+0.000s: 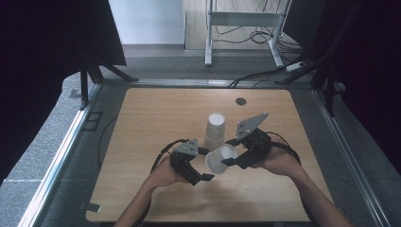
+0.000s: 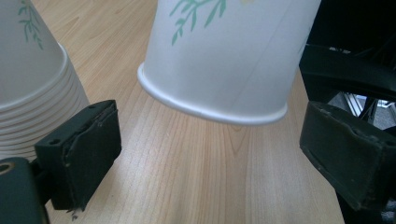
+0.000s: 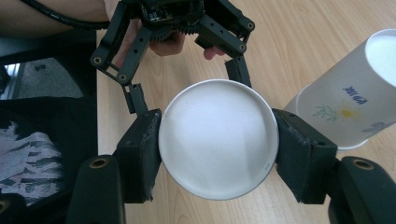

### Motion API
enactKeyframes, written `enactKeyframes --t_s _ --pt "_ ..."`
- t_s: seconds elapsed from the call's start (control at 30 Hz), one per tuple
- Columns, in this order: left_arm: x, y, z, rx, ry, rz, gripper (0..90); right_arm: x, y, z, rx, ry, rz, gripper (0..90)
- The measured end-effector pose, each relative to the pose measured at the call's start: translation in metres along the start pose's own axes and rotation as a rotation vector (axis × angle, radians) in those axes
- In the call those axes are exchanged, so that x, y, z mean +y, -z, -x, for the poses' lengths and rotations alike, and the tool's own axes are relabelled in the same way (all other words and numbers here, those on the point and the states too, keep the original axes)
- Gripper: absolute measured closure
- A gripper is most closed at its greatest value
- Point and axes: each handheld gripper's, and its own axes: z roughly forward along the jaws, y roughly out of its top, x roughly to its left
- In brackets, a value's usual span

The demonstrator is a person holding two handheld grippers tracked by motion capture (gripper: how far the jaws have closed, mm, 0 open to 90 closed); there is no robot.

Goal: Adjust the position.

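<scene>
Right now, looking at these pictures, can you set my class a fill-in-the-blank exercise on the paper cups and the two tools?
1. The right tool grips one white paper cup by its ____.
2. The left tool has its jaws ____, holding nothing.
3. The stack of white paper cups stands ____ on the wooden table.

Missing words: base; open; upside down

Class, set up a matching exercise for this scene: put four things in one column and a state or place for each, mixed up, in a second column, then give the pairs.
1 single paper cup
2 cup stack
3 left gripper
4 right gripper

A jaws open, nothing between them
B upside down on the table
C gripped, tilted above the table
D shut on the single paper cup's base

Pairs: 1-C, 2-B, 3-A, 4-D
</scene>
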Motion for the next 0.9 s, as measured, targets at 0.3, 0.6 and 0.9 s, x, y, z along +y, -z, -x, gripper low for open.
enactKeyframes --t_s 0.3,0.6,0.9 --pt "-0.001 -0.004 0.003 -0.005 -0.014 0.011 6.4 -0.009 -0.005 0.000 0.010 0.007 0.040 36.5" --pt "-0.004 -0.012 0.004 -0.012 -0.020 0.004 6.7 -0.021 -0.011 0.000 0.030 0.013 0.082 36.5" --pt "-0.007 -0.019 0.005 0.008 -0.033 0.003 10.2 -0.028 -0.018 0.001 0.049 -0.003 0.107 36.5"
